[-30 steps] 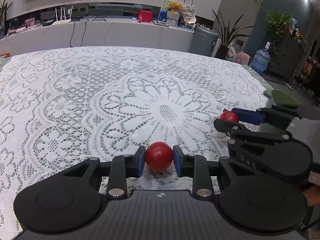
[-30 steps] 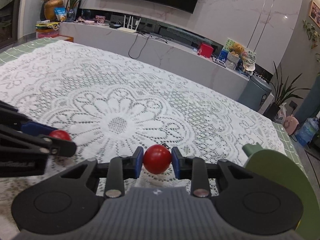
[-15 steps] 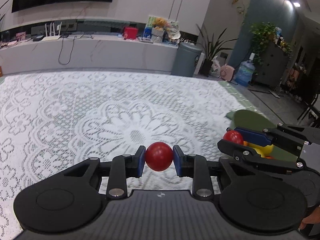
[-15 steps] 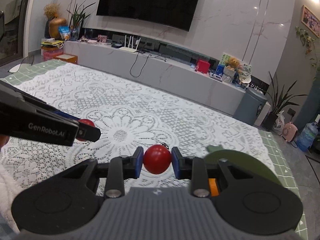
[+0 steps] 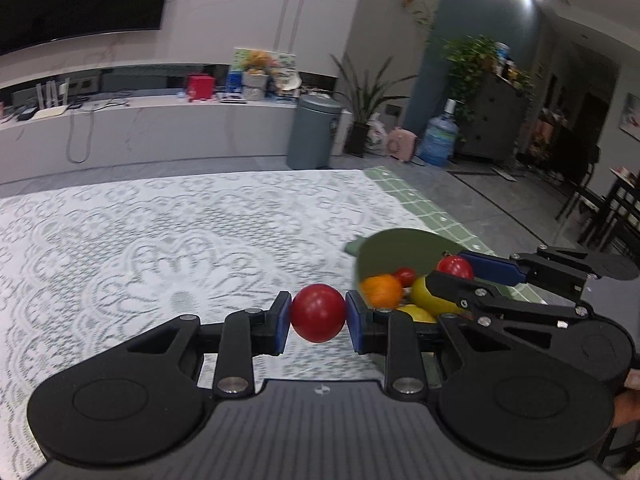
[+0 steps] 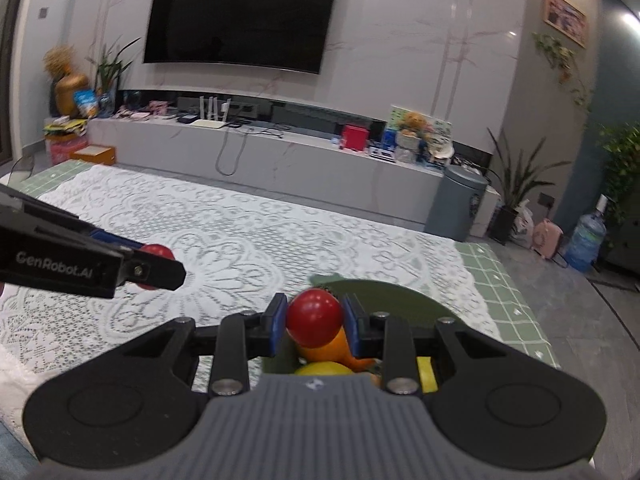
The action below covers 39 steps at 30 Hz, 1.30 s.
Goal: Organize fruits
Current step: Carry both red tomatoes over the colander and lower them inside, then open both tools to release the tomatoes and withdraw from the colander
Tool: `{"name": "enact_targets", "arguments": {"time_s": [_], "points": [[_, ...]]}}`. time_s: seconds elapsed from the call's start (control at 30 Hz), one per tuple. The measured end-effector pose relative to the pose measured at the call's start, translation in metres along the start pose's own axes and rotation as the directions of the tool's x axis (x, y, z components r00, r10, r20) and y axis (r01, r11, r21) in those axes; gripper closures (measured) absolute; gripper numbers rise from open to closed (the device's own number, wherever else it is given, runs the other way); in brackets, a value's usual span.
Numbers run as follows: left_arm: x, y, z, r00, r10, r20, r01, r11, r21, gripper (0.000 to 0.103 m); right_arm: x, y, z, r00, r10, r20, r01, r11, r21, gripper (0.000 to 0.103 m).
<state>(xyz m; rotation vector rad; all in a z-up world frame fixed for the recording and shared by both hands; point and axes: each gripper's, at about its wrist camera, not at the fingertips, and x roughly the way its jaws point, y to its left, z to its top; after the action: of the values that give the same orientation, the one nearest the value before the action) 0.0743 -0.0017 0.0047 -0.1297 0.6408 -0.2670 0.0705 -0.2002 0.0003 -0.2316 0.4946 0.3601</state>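
My left gripper (image 5: 318, 314) is shut on a small red round fruit (image 5: 318, 313), held above the lace tablecloth (image 5: 160, 248). My right gripper (image 6: 314, 318) is shut on a second red fruit (image 6: 314, 317), held over the dark green bowl (image 6: 396, 296). That green bowl (image 5: 400, 250) at the table's right edge holds an orange (image 5: 381, 290), yellow fruit (image 5: 434, 302) and a small red fruit (image 5: 405, 276). In the left wrist view the right gripper (image 5: 454, 270) hangs over the bowl with its red fruit (image 5: 454, 267). In the right wrist view the left gripper (image 6: 156, 266) sits at the left.
The table carries a white lace cloth (image 6: 248, 240) over a green checked one (image 6: 504, 280). Beyond its far edge stand a long grey TV bench (image 6: 280, 156), a grey bin (image 6: 458, 204), potted plants (image 6: 516, 192) and a water bottle (image 6: 586, 238). A hand (image 5: 628, 396) shows at the right.
Both grippers rose and swung right with their red fruits still gripped. The green bowl with its fruit came into view, and the right gripper now hangs over it.
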Motion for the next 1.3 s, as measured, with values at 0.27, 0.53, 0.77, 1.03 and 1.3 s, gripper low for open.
{"name": "enact_targets", "arguments": {"time_s": [0.27, 0.53, 0.77, 1.03, 1.3], "points": [[0.024, -0.034, 0.006, 0.997, -0.065, -0.046, 0.068, 0.995, 0.071, 0.07, -0.006, -0.035, -0.01, 0.999, -0.031, -0.034, 0.032, 0.999, 0.007, 0.076], [0.059, -0.056, 0.01, 0.987, -0.107, -0.121, 0.121, 0.986, 0.112, 0.07, 0.008, -0.059, -0.014, 0.996, -0.027, -0.091, 0.027, 1.0, -0.004, 0.076], [0.087, -0.062, 0.01, 0.975, -0.12, -0.187, 0.143, 0.983, 0.115, 0.07, 0.025, -0.062, -0.015, 0.992, -0.026, -0.126, 0.023, 0.999, -0.026, 0.076], [0.112, -0.059, 0.013, 0.967, -0.117, -0.225, 0.141, 0.986, 0.093, 0.07, 0.049, -0.068, -0.014, 0.987, -0.025, -0.157, 0.016, 0.998, -0.057, 0.076], [0.13, -0.06, 0.017, 0.962, -0.104, -0.252, 0.133, 0.986, 0.1, 0.07, 0.069, -0.069, -0.014, 0.984, -0.023, -0.176, 0.007, 0.996, -0.092, 0.076]]}}
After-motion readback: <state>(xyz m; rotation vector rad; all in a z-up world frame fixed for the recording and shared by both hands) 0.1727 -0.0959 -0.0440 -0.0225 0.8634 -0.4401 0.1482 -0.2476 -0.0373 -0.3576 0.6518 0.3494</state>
